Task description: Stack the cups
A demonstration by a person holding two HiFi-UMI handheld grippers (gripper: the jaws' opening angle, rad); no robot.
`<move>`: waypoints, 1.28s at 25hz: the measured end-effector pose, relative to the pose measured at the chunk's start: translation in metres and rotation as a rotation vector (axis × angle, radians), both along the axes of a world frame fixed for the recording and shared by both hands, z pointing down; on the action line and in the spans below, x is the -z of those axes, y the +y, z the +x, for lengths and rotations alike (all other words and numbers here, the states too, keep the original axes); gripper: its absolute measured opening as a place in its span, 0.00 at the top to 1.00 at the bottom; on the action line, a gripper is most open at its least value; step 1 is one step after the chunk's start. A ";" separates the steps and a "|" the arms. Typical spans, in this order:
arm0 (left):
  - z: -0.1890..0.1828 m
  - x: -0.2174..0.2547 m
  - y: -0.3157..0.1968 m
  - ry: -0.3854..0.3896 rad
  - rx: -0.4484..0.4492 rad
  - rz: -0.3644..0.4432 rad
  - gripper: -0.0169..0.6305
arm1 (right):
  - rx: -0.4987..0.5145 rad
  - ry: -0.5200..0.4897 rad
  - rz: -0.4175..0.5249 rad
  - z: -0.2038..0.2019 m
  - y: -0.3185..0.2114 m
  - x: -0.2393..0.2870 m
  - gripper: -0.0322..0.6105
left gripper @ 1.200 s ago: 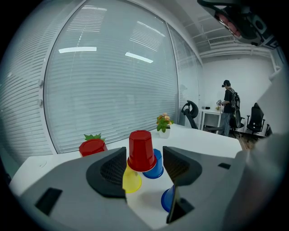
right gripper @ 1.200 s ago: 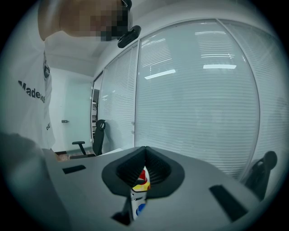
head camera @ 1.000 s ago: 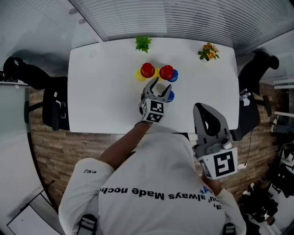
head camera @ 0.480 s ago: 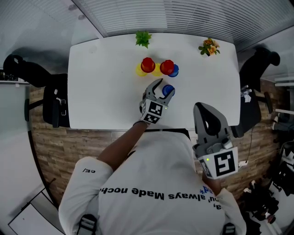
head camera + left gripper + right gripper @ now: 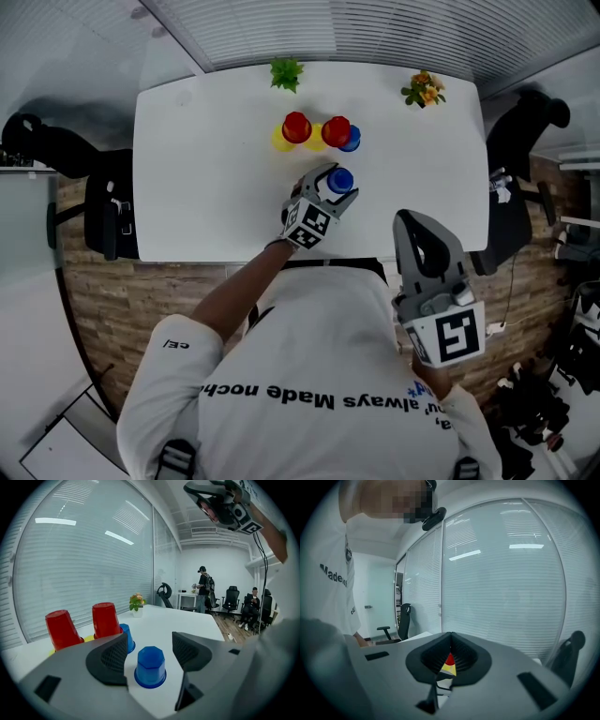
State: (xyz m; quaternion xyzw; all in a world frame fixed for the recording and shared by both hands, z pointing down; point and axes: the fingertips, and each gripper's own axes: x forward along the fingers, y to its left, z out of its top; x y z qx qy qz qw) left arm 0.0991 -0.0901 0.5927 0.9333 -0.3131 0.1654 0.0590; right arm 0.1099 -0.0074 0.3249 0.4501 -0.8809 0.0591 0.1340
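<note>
The nearest thing to the seated person is the right gripper, held up by the near edge of the white table, toward its right side. Its jaws are pressed together with nothing between them. It appears to be parked out of the way while the other hand works.

Further in, near the middle of the near edge, the left gripper points slightly downward over the table. Its jaws have just been opening and now stand wide. A blue cup sits upside down on the table between them, and neither pad touches it. The cup looks freshly set down, rim flat on the surface so it stands steady, perhaps as a spot to stack onto.

Beyond it, toward the middle of the table, the other cups stand in a tight cluster, all upside down. A left red cup and a right red cup stand side by side, with yellow cups low around and between them. A second blue cup touches the right red cup. Keeping them bunched puts every cup within one short reach.

At the far edge stand a small green plant and, nearer the far right corner, a pot of orange flowers. Both are well clear of the work.
</note>
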 end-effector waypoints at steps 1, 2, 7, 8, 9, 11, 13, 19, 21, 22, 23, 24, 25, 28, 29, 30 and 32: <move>0.002 -0.004 0.002 -0.006 -0.012 -0.006 0.51 | -0.003 0.001 0.000 0.001 0.000 0.000 0.94; 0.004 -0.008 0.003 -0.012 -0.021 -0.011 0.51 | -0.007 0.002 0.000 0.003 0.000 0.000 0.94; 0.006 -0.031 0.005 -0.055 -0.037 -0.031 0.50 | -0.014 0.005 0.007 0.004 -0.001 0.003 0.94; 0.005 -0.036 0.005 -0.062 -0.036 -0.036 0.50 | -0.014 0.006 0.009 0.004 -0.002 0.004 0.94; 0.005 -0.040 0.005 -0.066 -0.035 -0.041 0.50 | -0.015 0.008 0.010 0.004 -0.001 0.004 0.94; 0.004 -0.047 0.003 -0.071 -0.029 -0.047 0.50 | -0.018 0.012 0.010 0.005 -0.001 0.004 0.94; 0.003 -0.051 0.000 -0.070 -0.020 -0.046 0.50 | -0.023 0.013 0.009 0.006 -0.002 0.003 0.94; 0.009 -0.058 -0.002 -0.085 -0.002 -0.049 0.50 | -0.033 0.019 0.004 0.009 -0.003 0.003 0.94; 0.009 -0.059 -0.002 -0.084 0.003 -0.052 0.50 | -0.036 0.019 0.005 0.010 -0.003 0.004 0.94; 0.009 -0.059 -0.003 -0.078 0.007 -0.052 0.50 | -0.038 0.019 0.006 0.010 -0.004 0.004 0.94; 0.009 -0.057 -0.003 -0.073 0.011 -0.050 0.51 | -0.039 0.020 0.006 0.010 -0.004 0.004 0.94; 0.009 -0.056 -0.004 -0.071 0.014 -0.044 0.53 | -0.039 0.021 0.005 0.010 -0.003 0.004 0.94; 0.008 -0.055 -0.005 -0.073 0.016 -0.037 0.56 | -0.040 0.022 0.004 0.010 -0.003 0.004 0.94; 0.007 -0.054 -0.006 -0.079 0.020 -0.029 0.57 | -0.041 0.022 0.005 0.011 -0.003 0.004 0.94; 0.006 -0.054 -0.006 -0.080 0.021 -0.029 0.57 | -0.041 0.021 0.005 0.011 -0.003 0.004 0.94; 0.005 -0.054 -0.006 -0.080 0.022 -0.028 0.57 | -0.041 0.021 0.006 0.011 -0.004 0.004 0.94; 0.002 -0.052 -0.006 -0.079 0.026 -0.025 0.57 | -0.038 0.018 0.007 0.009 -0.004 0.004 0.94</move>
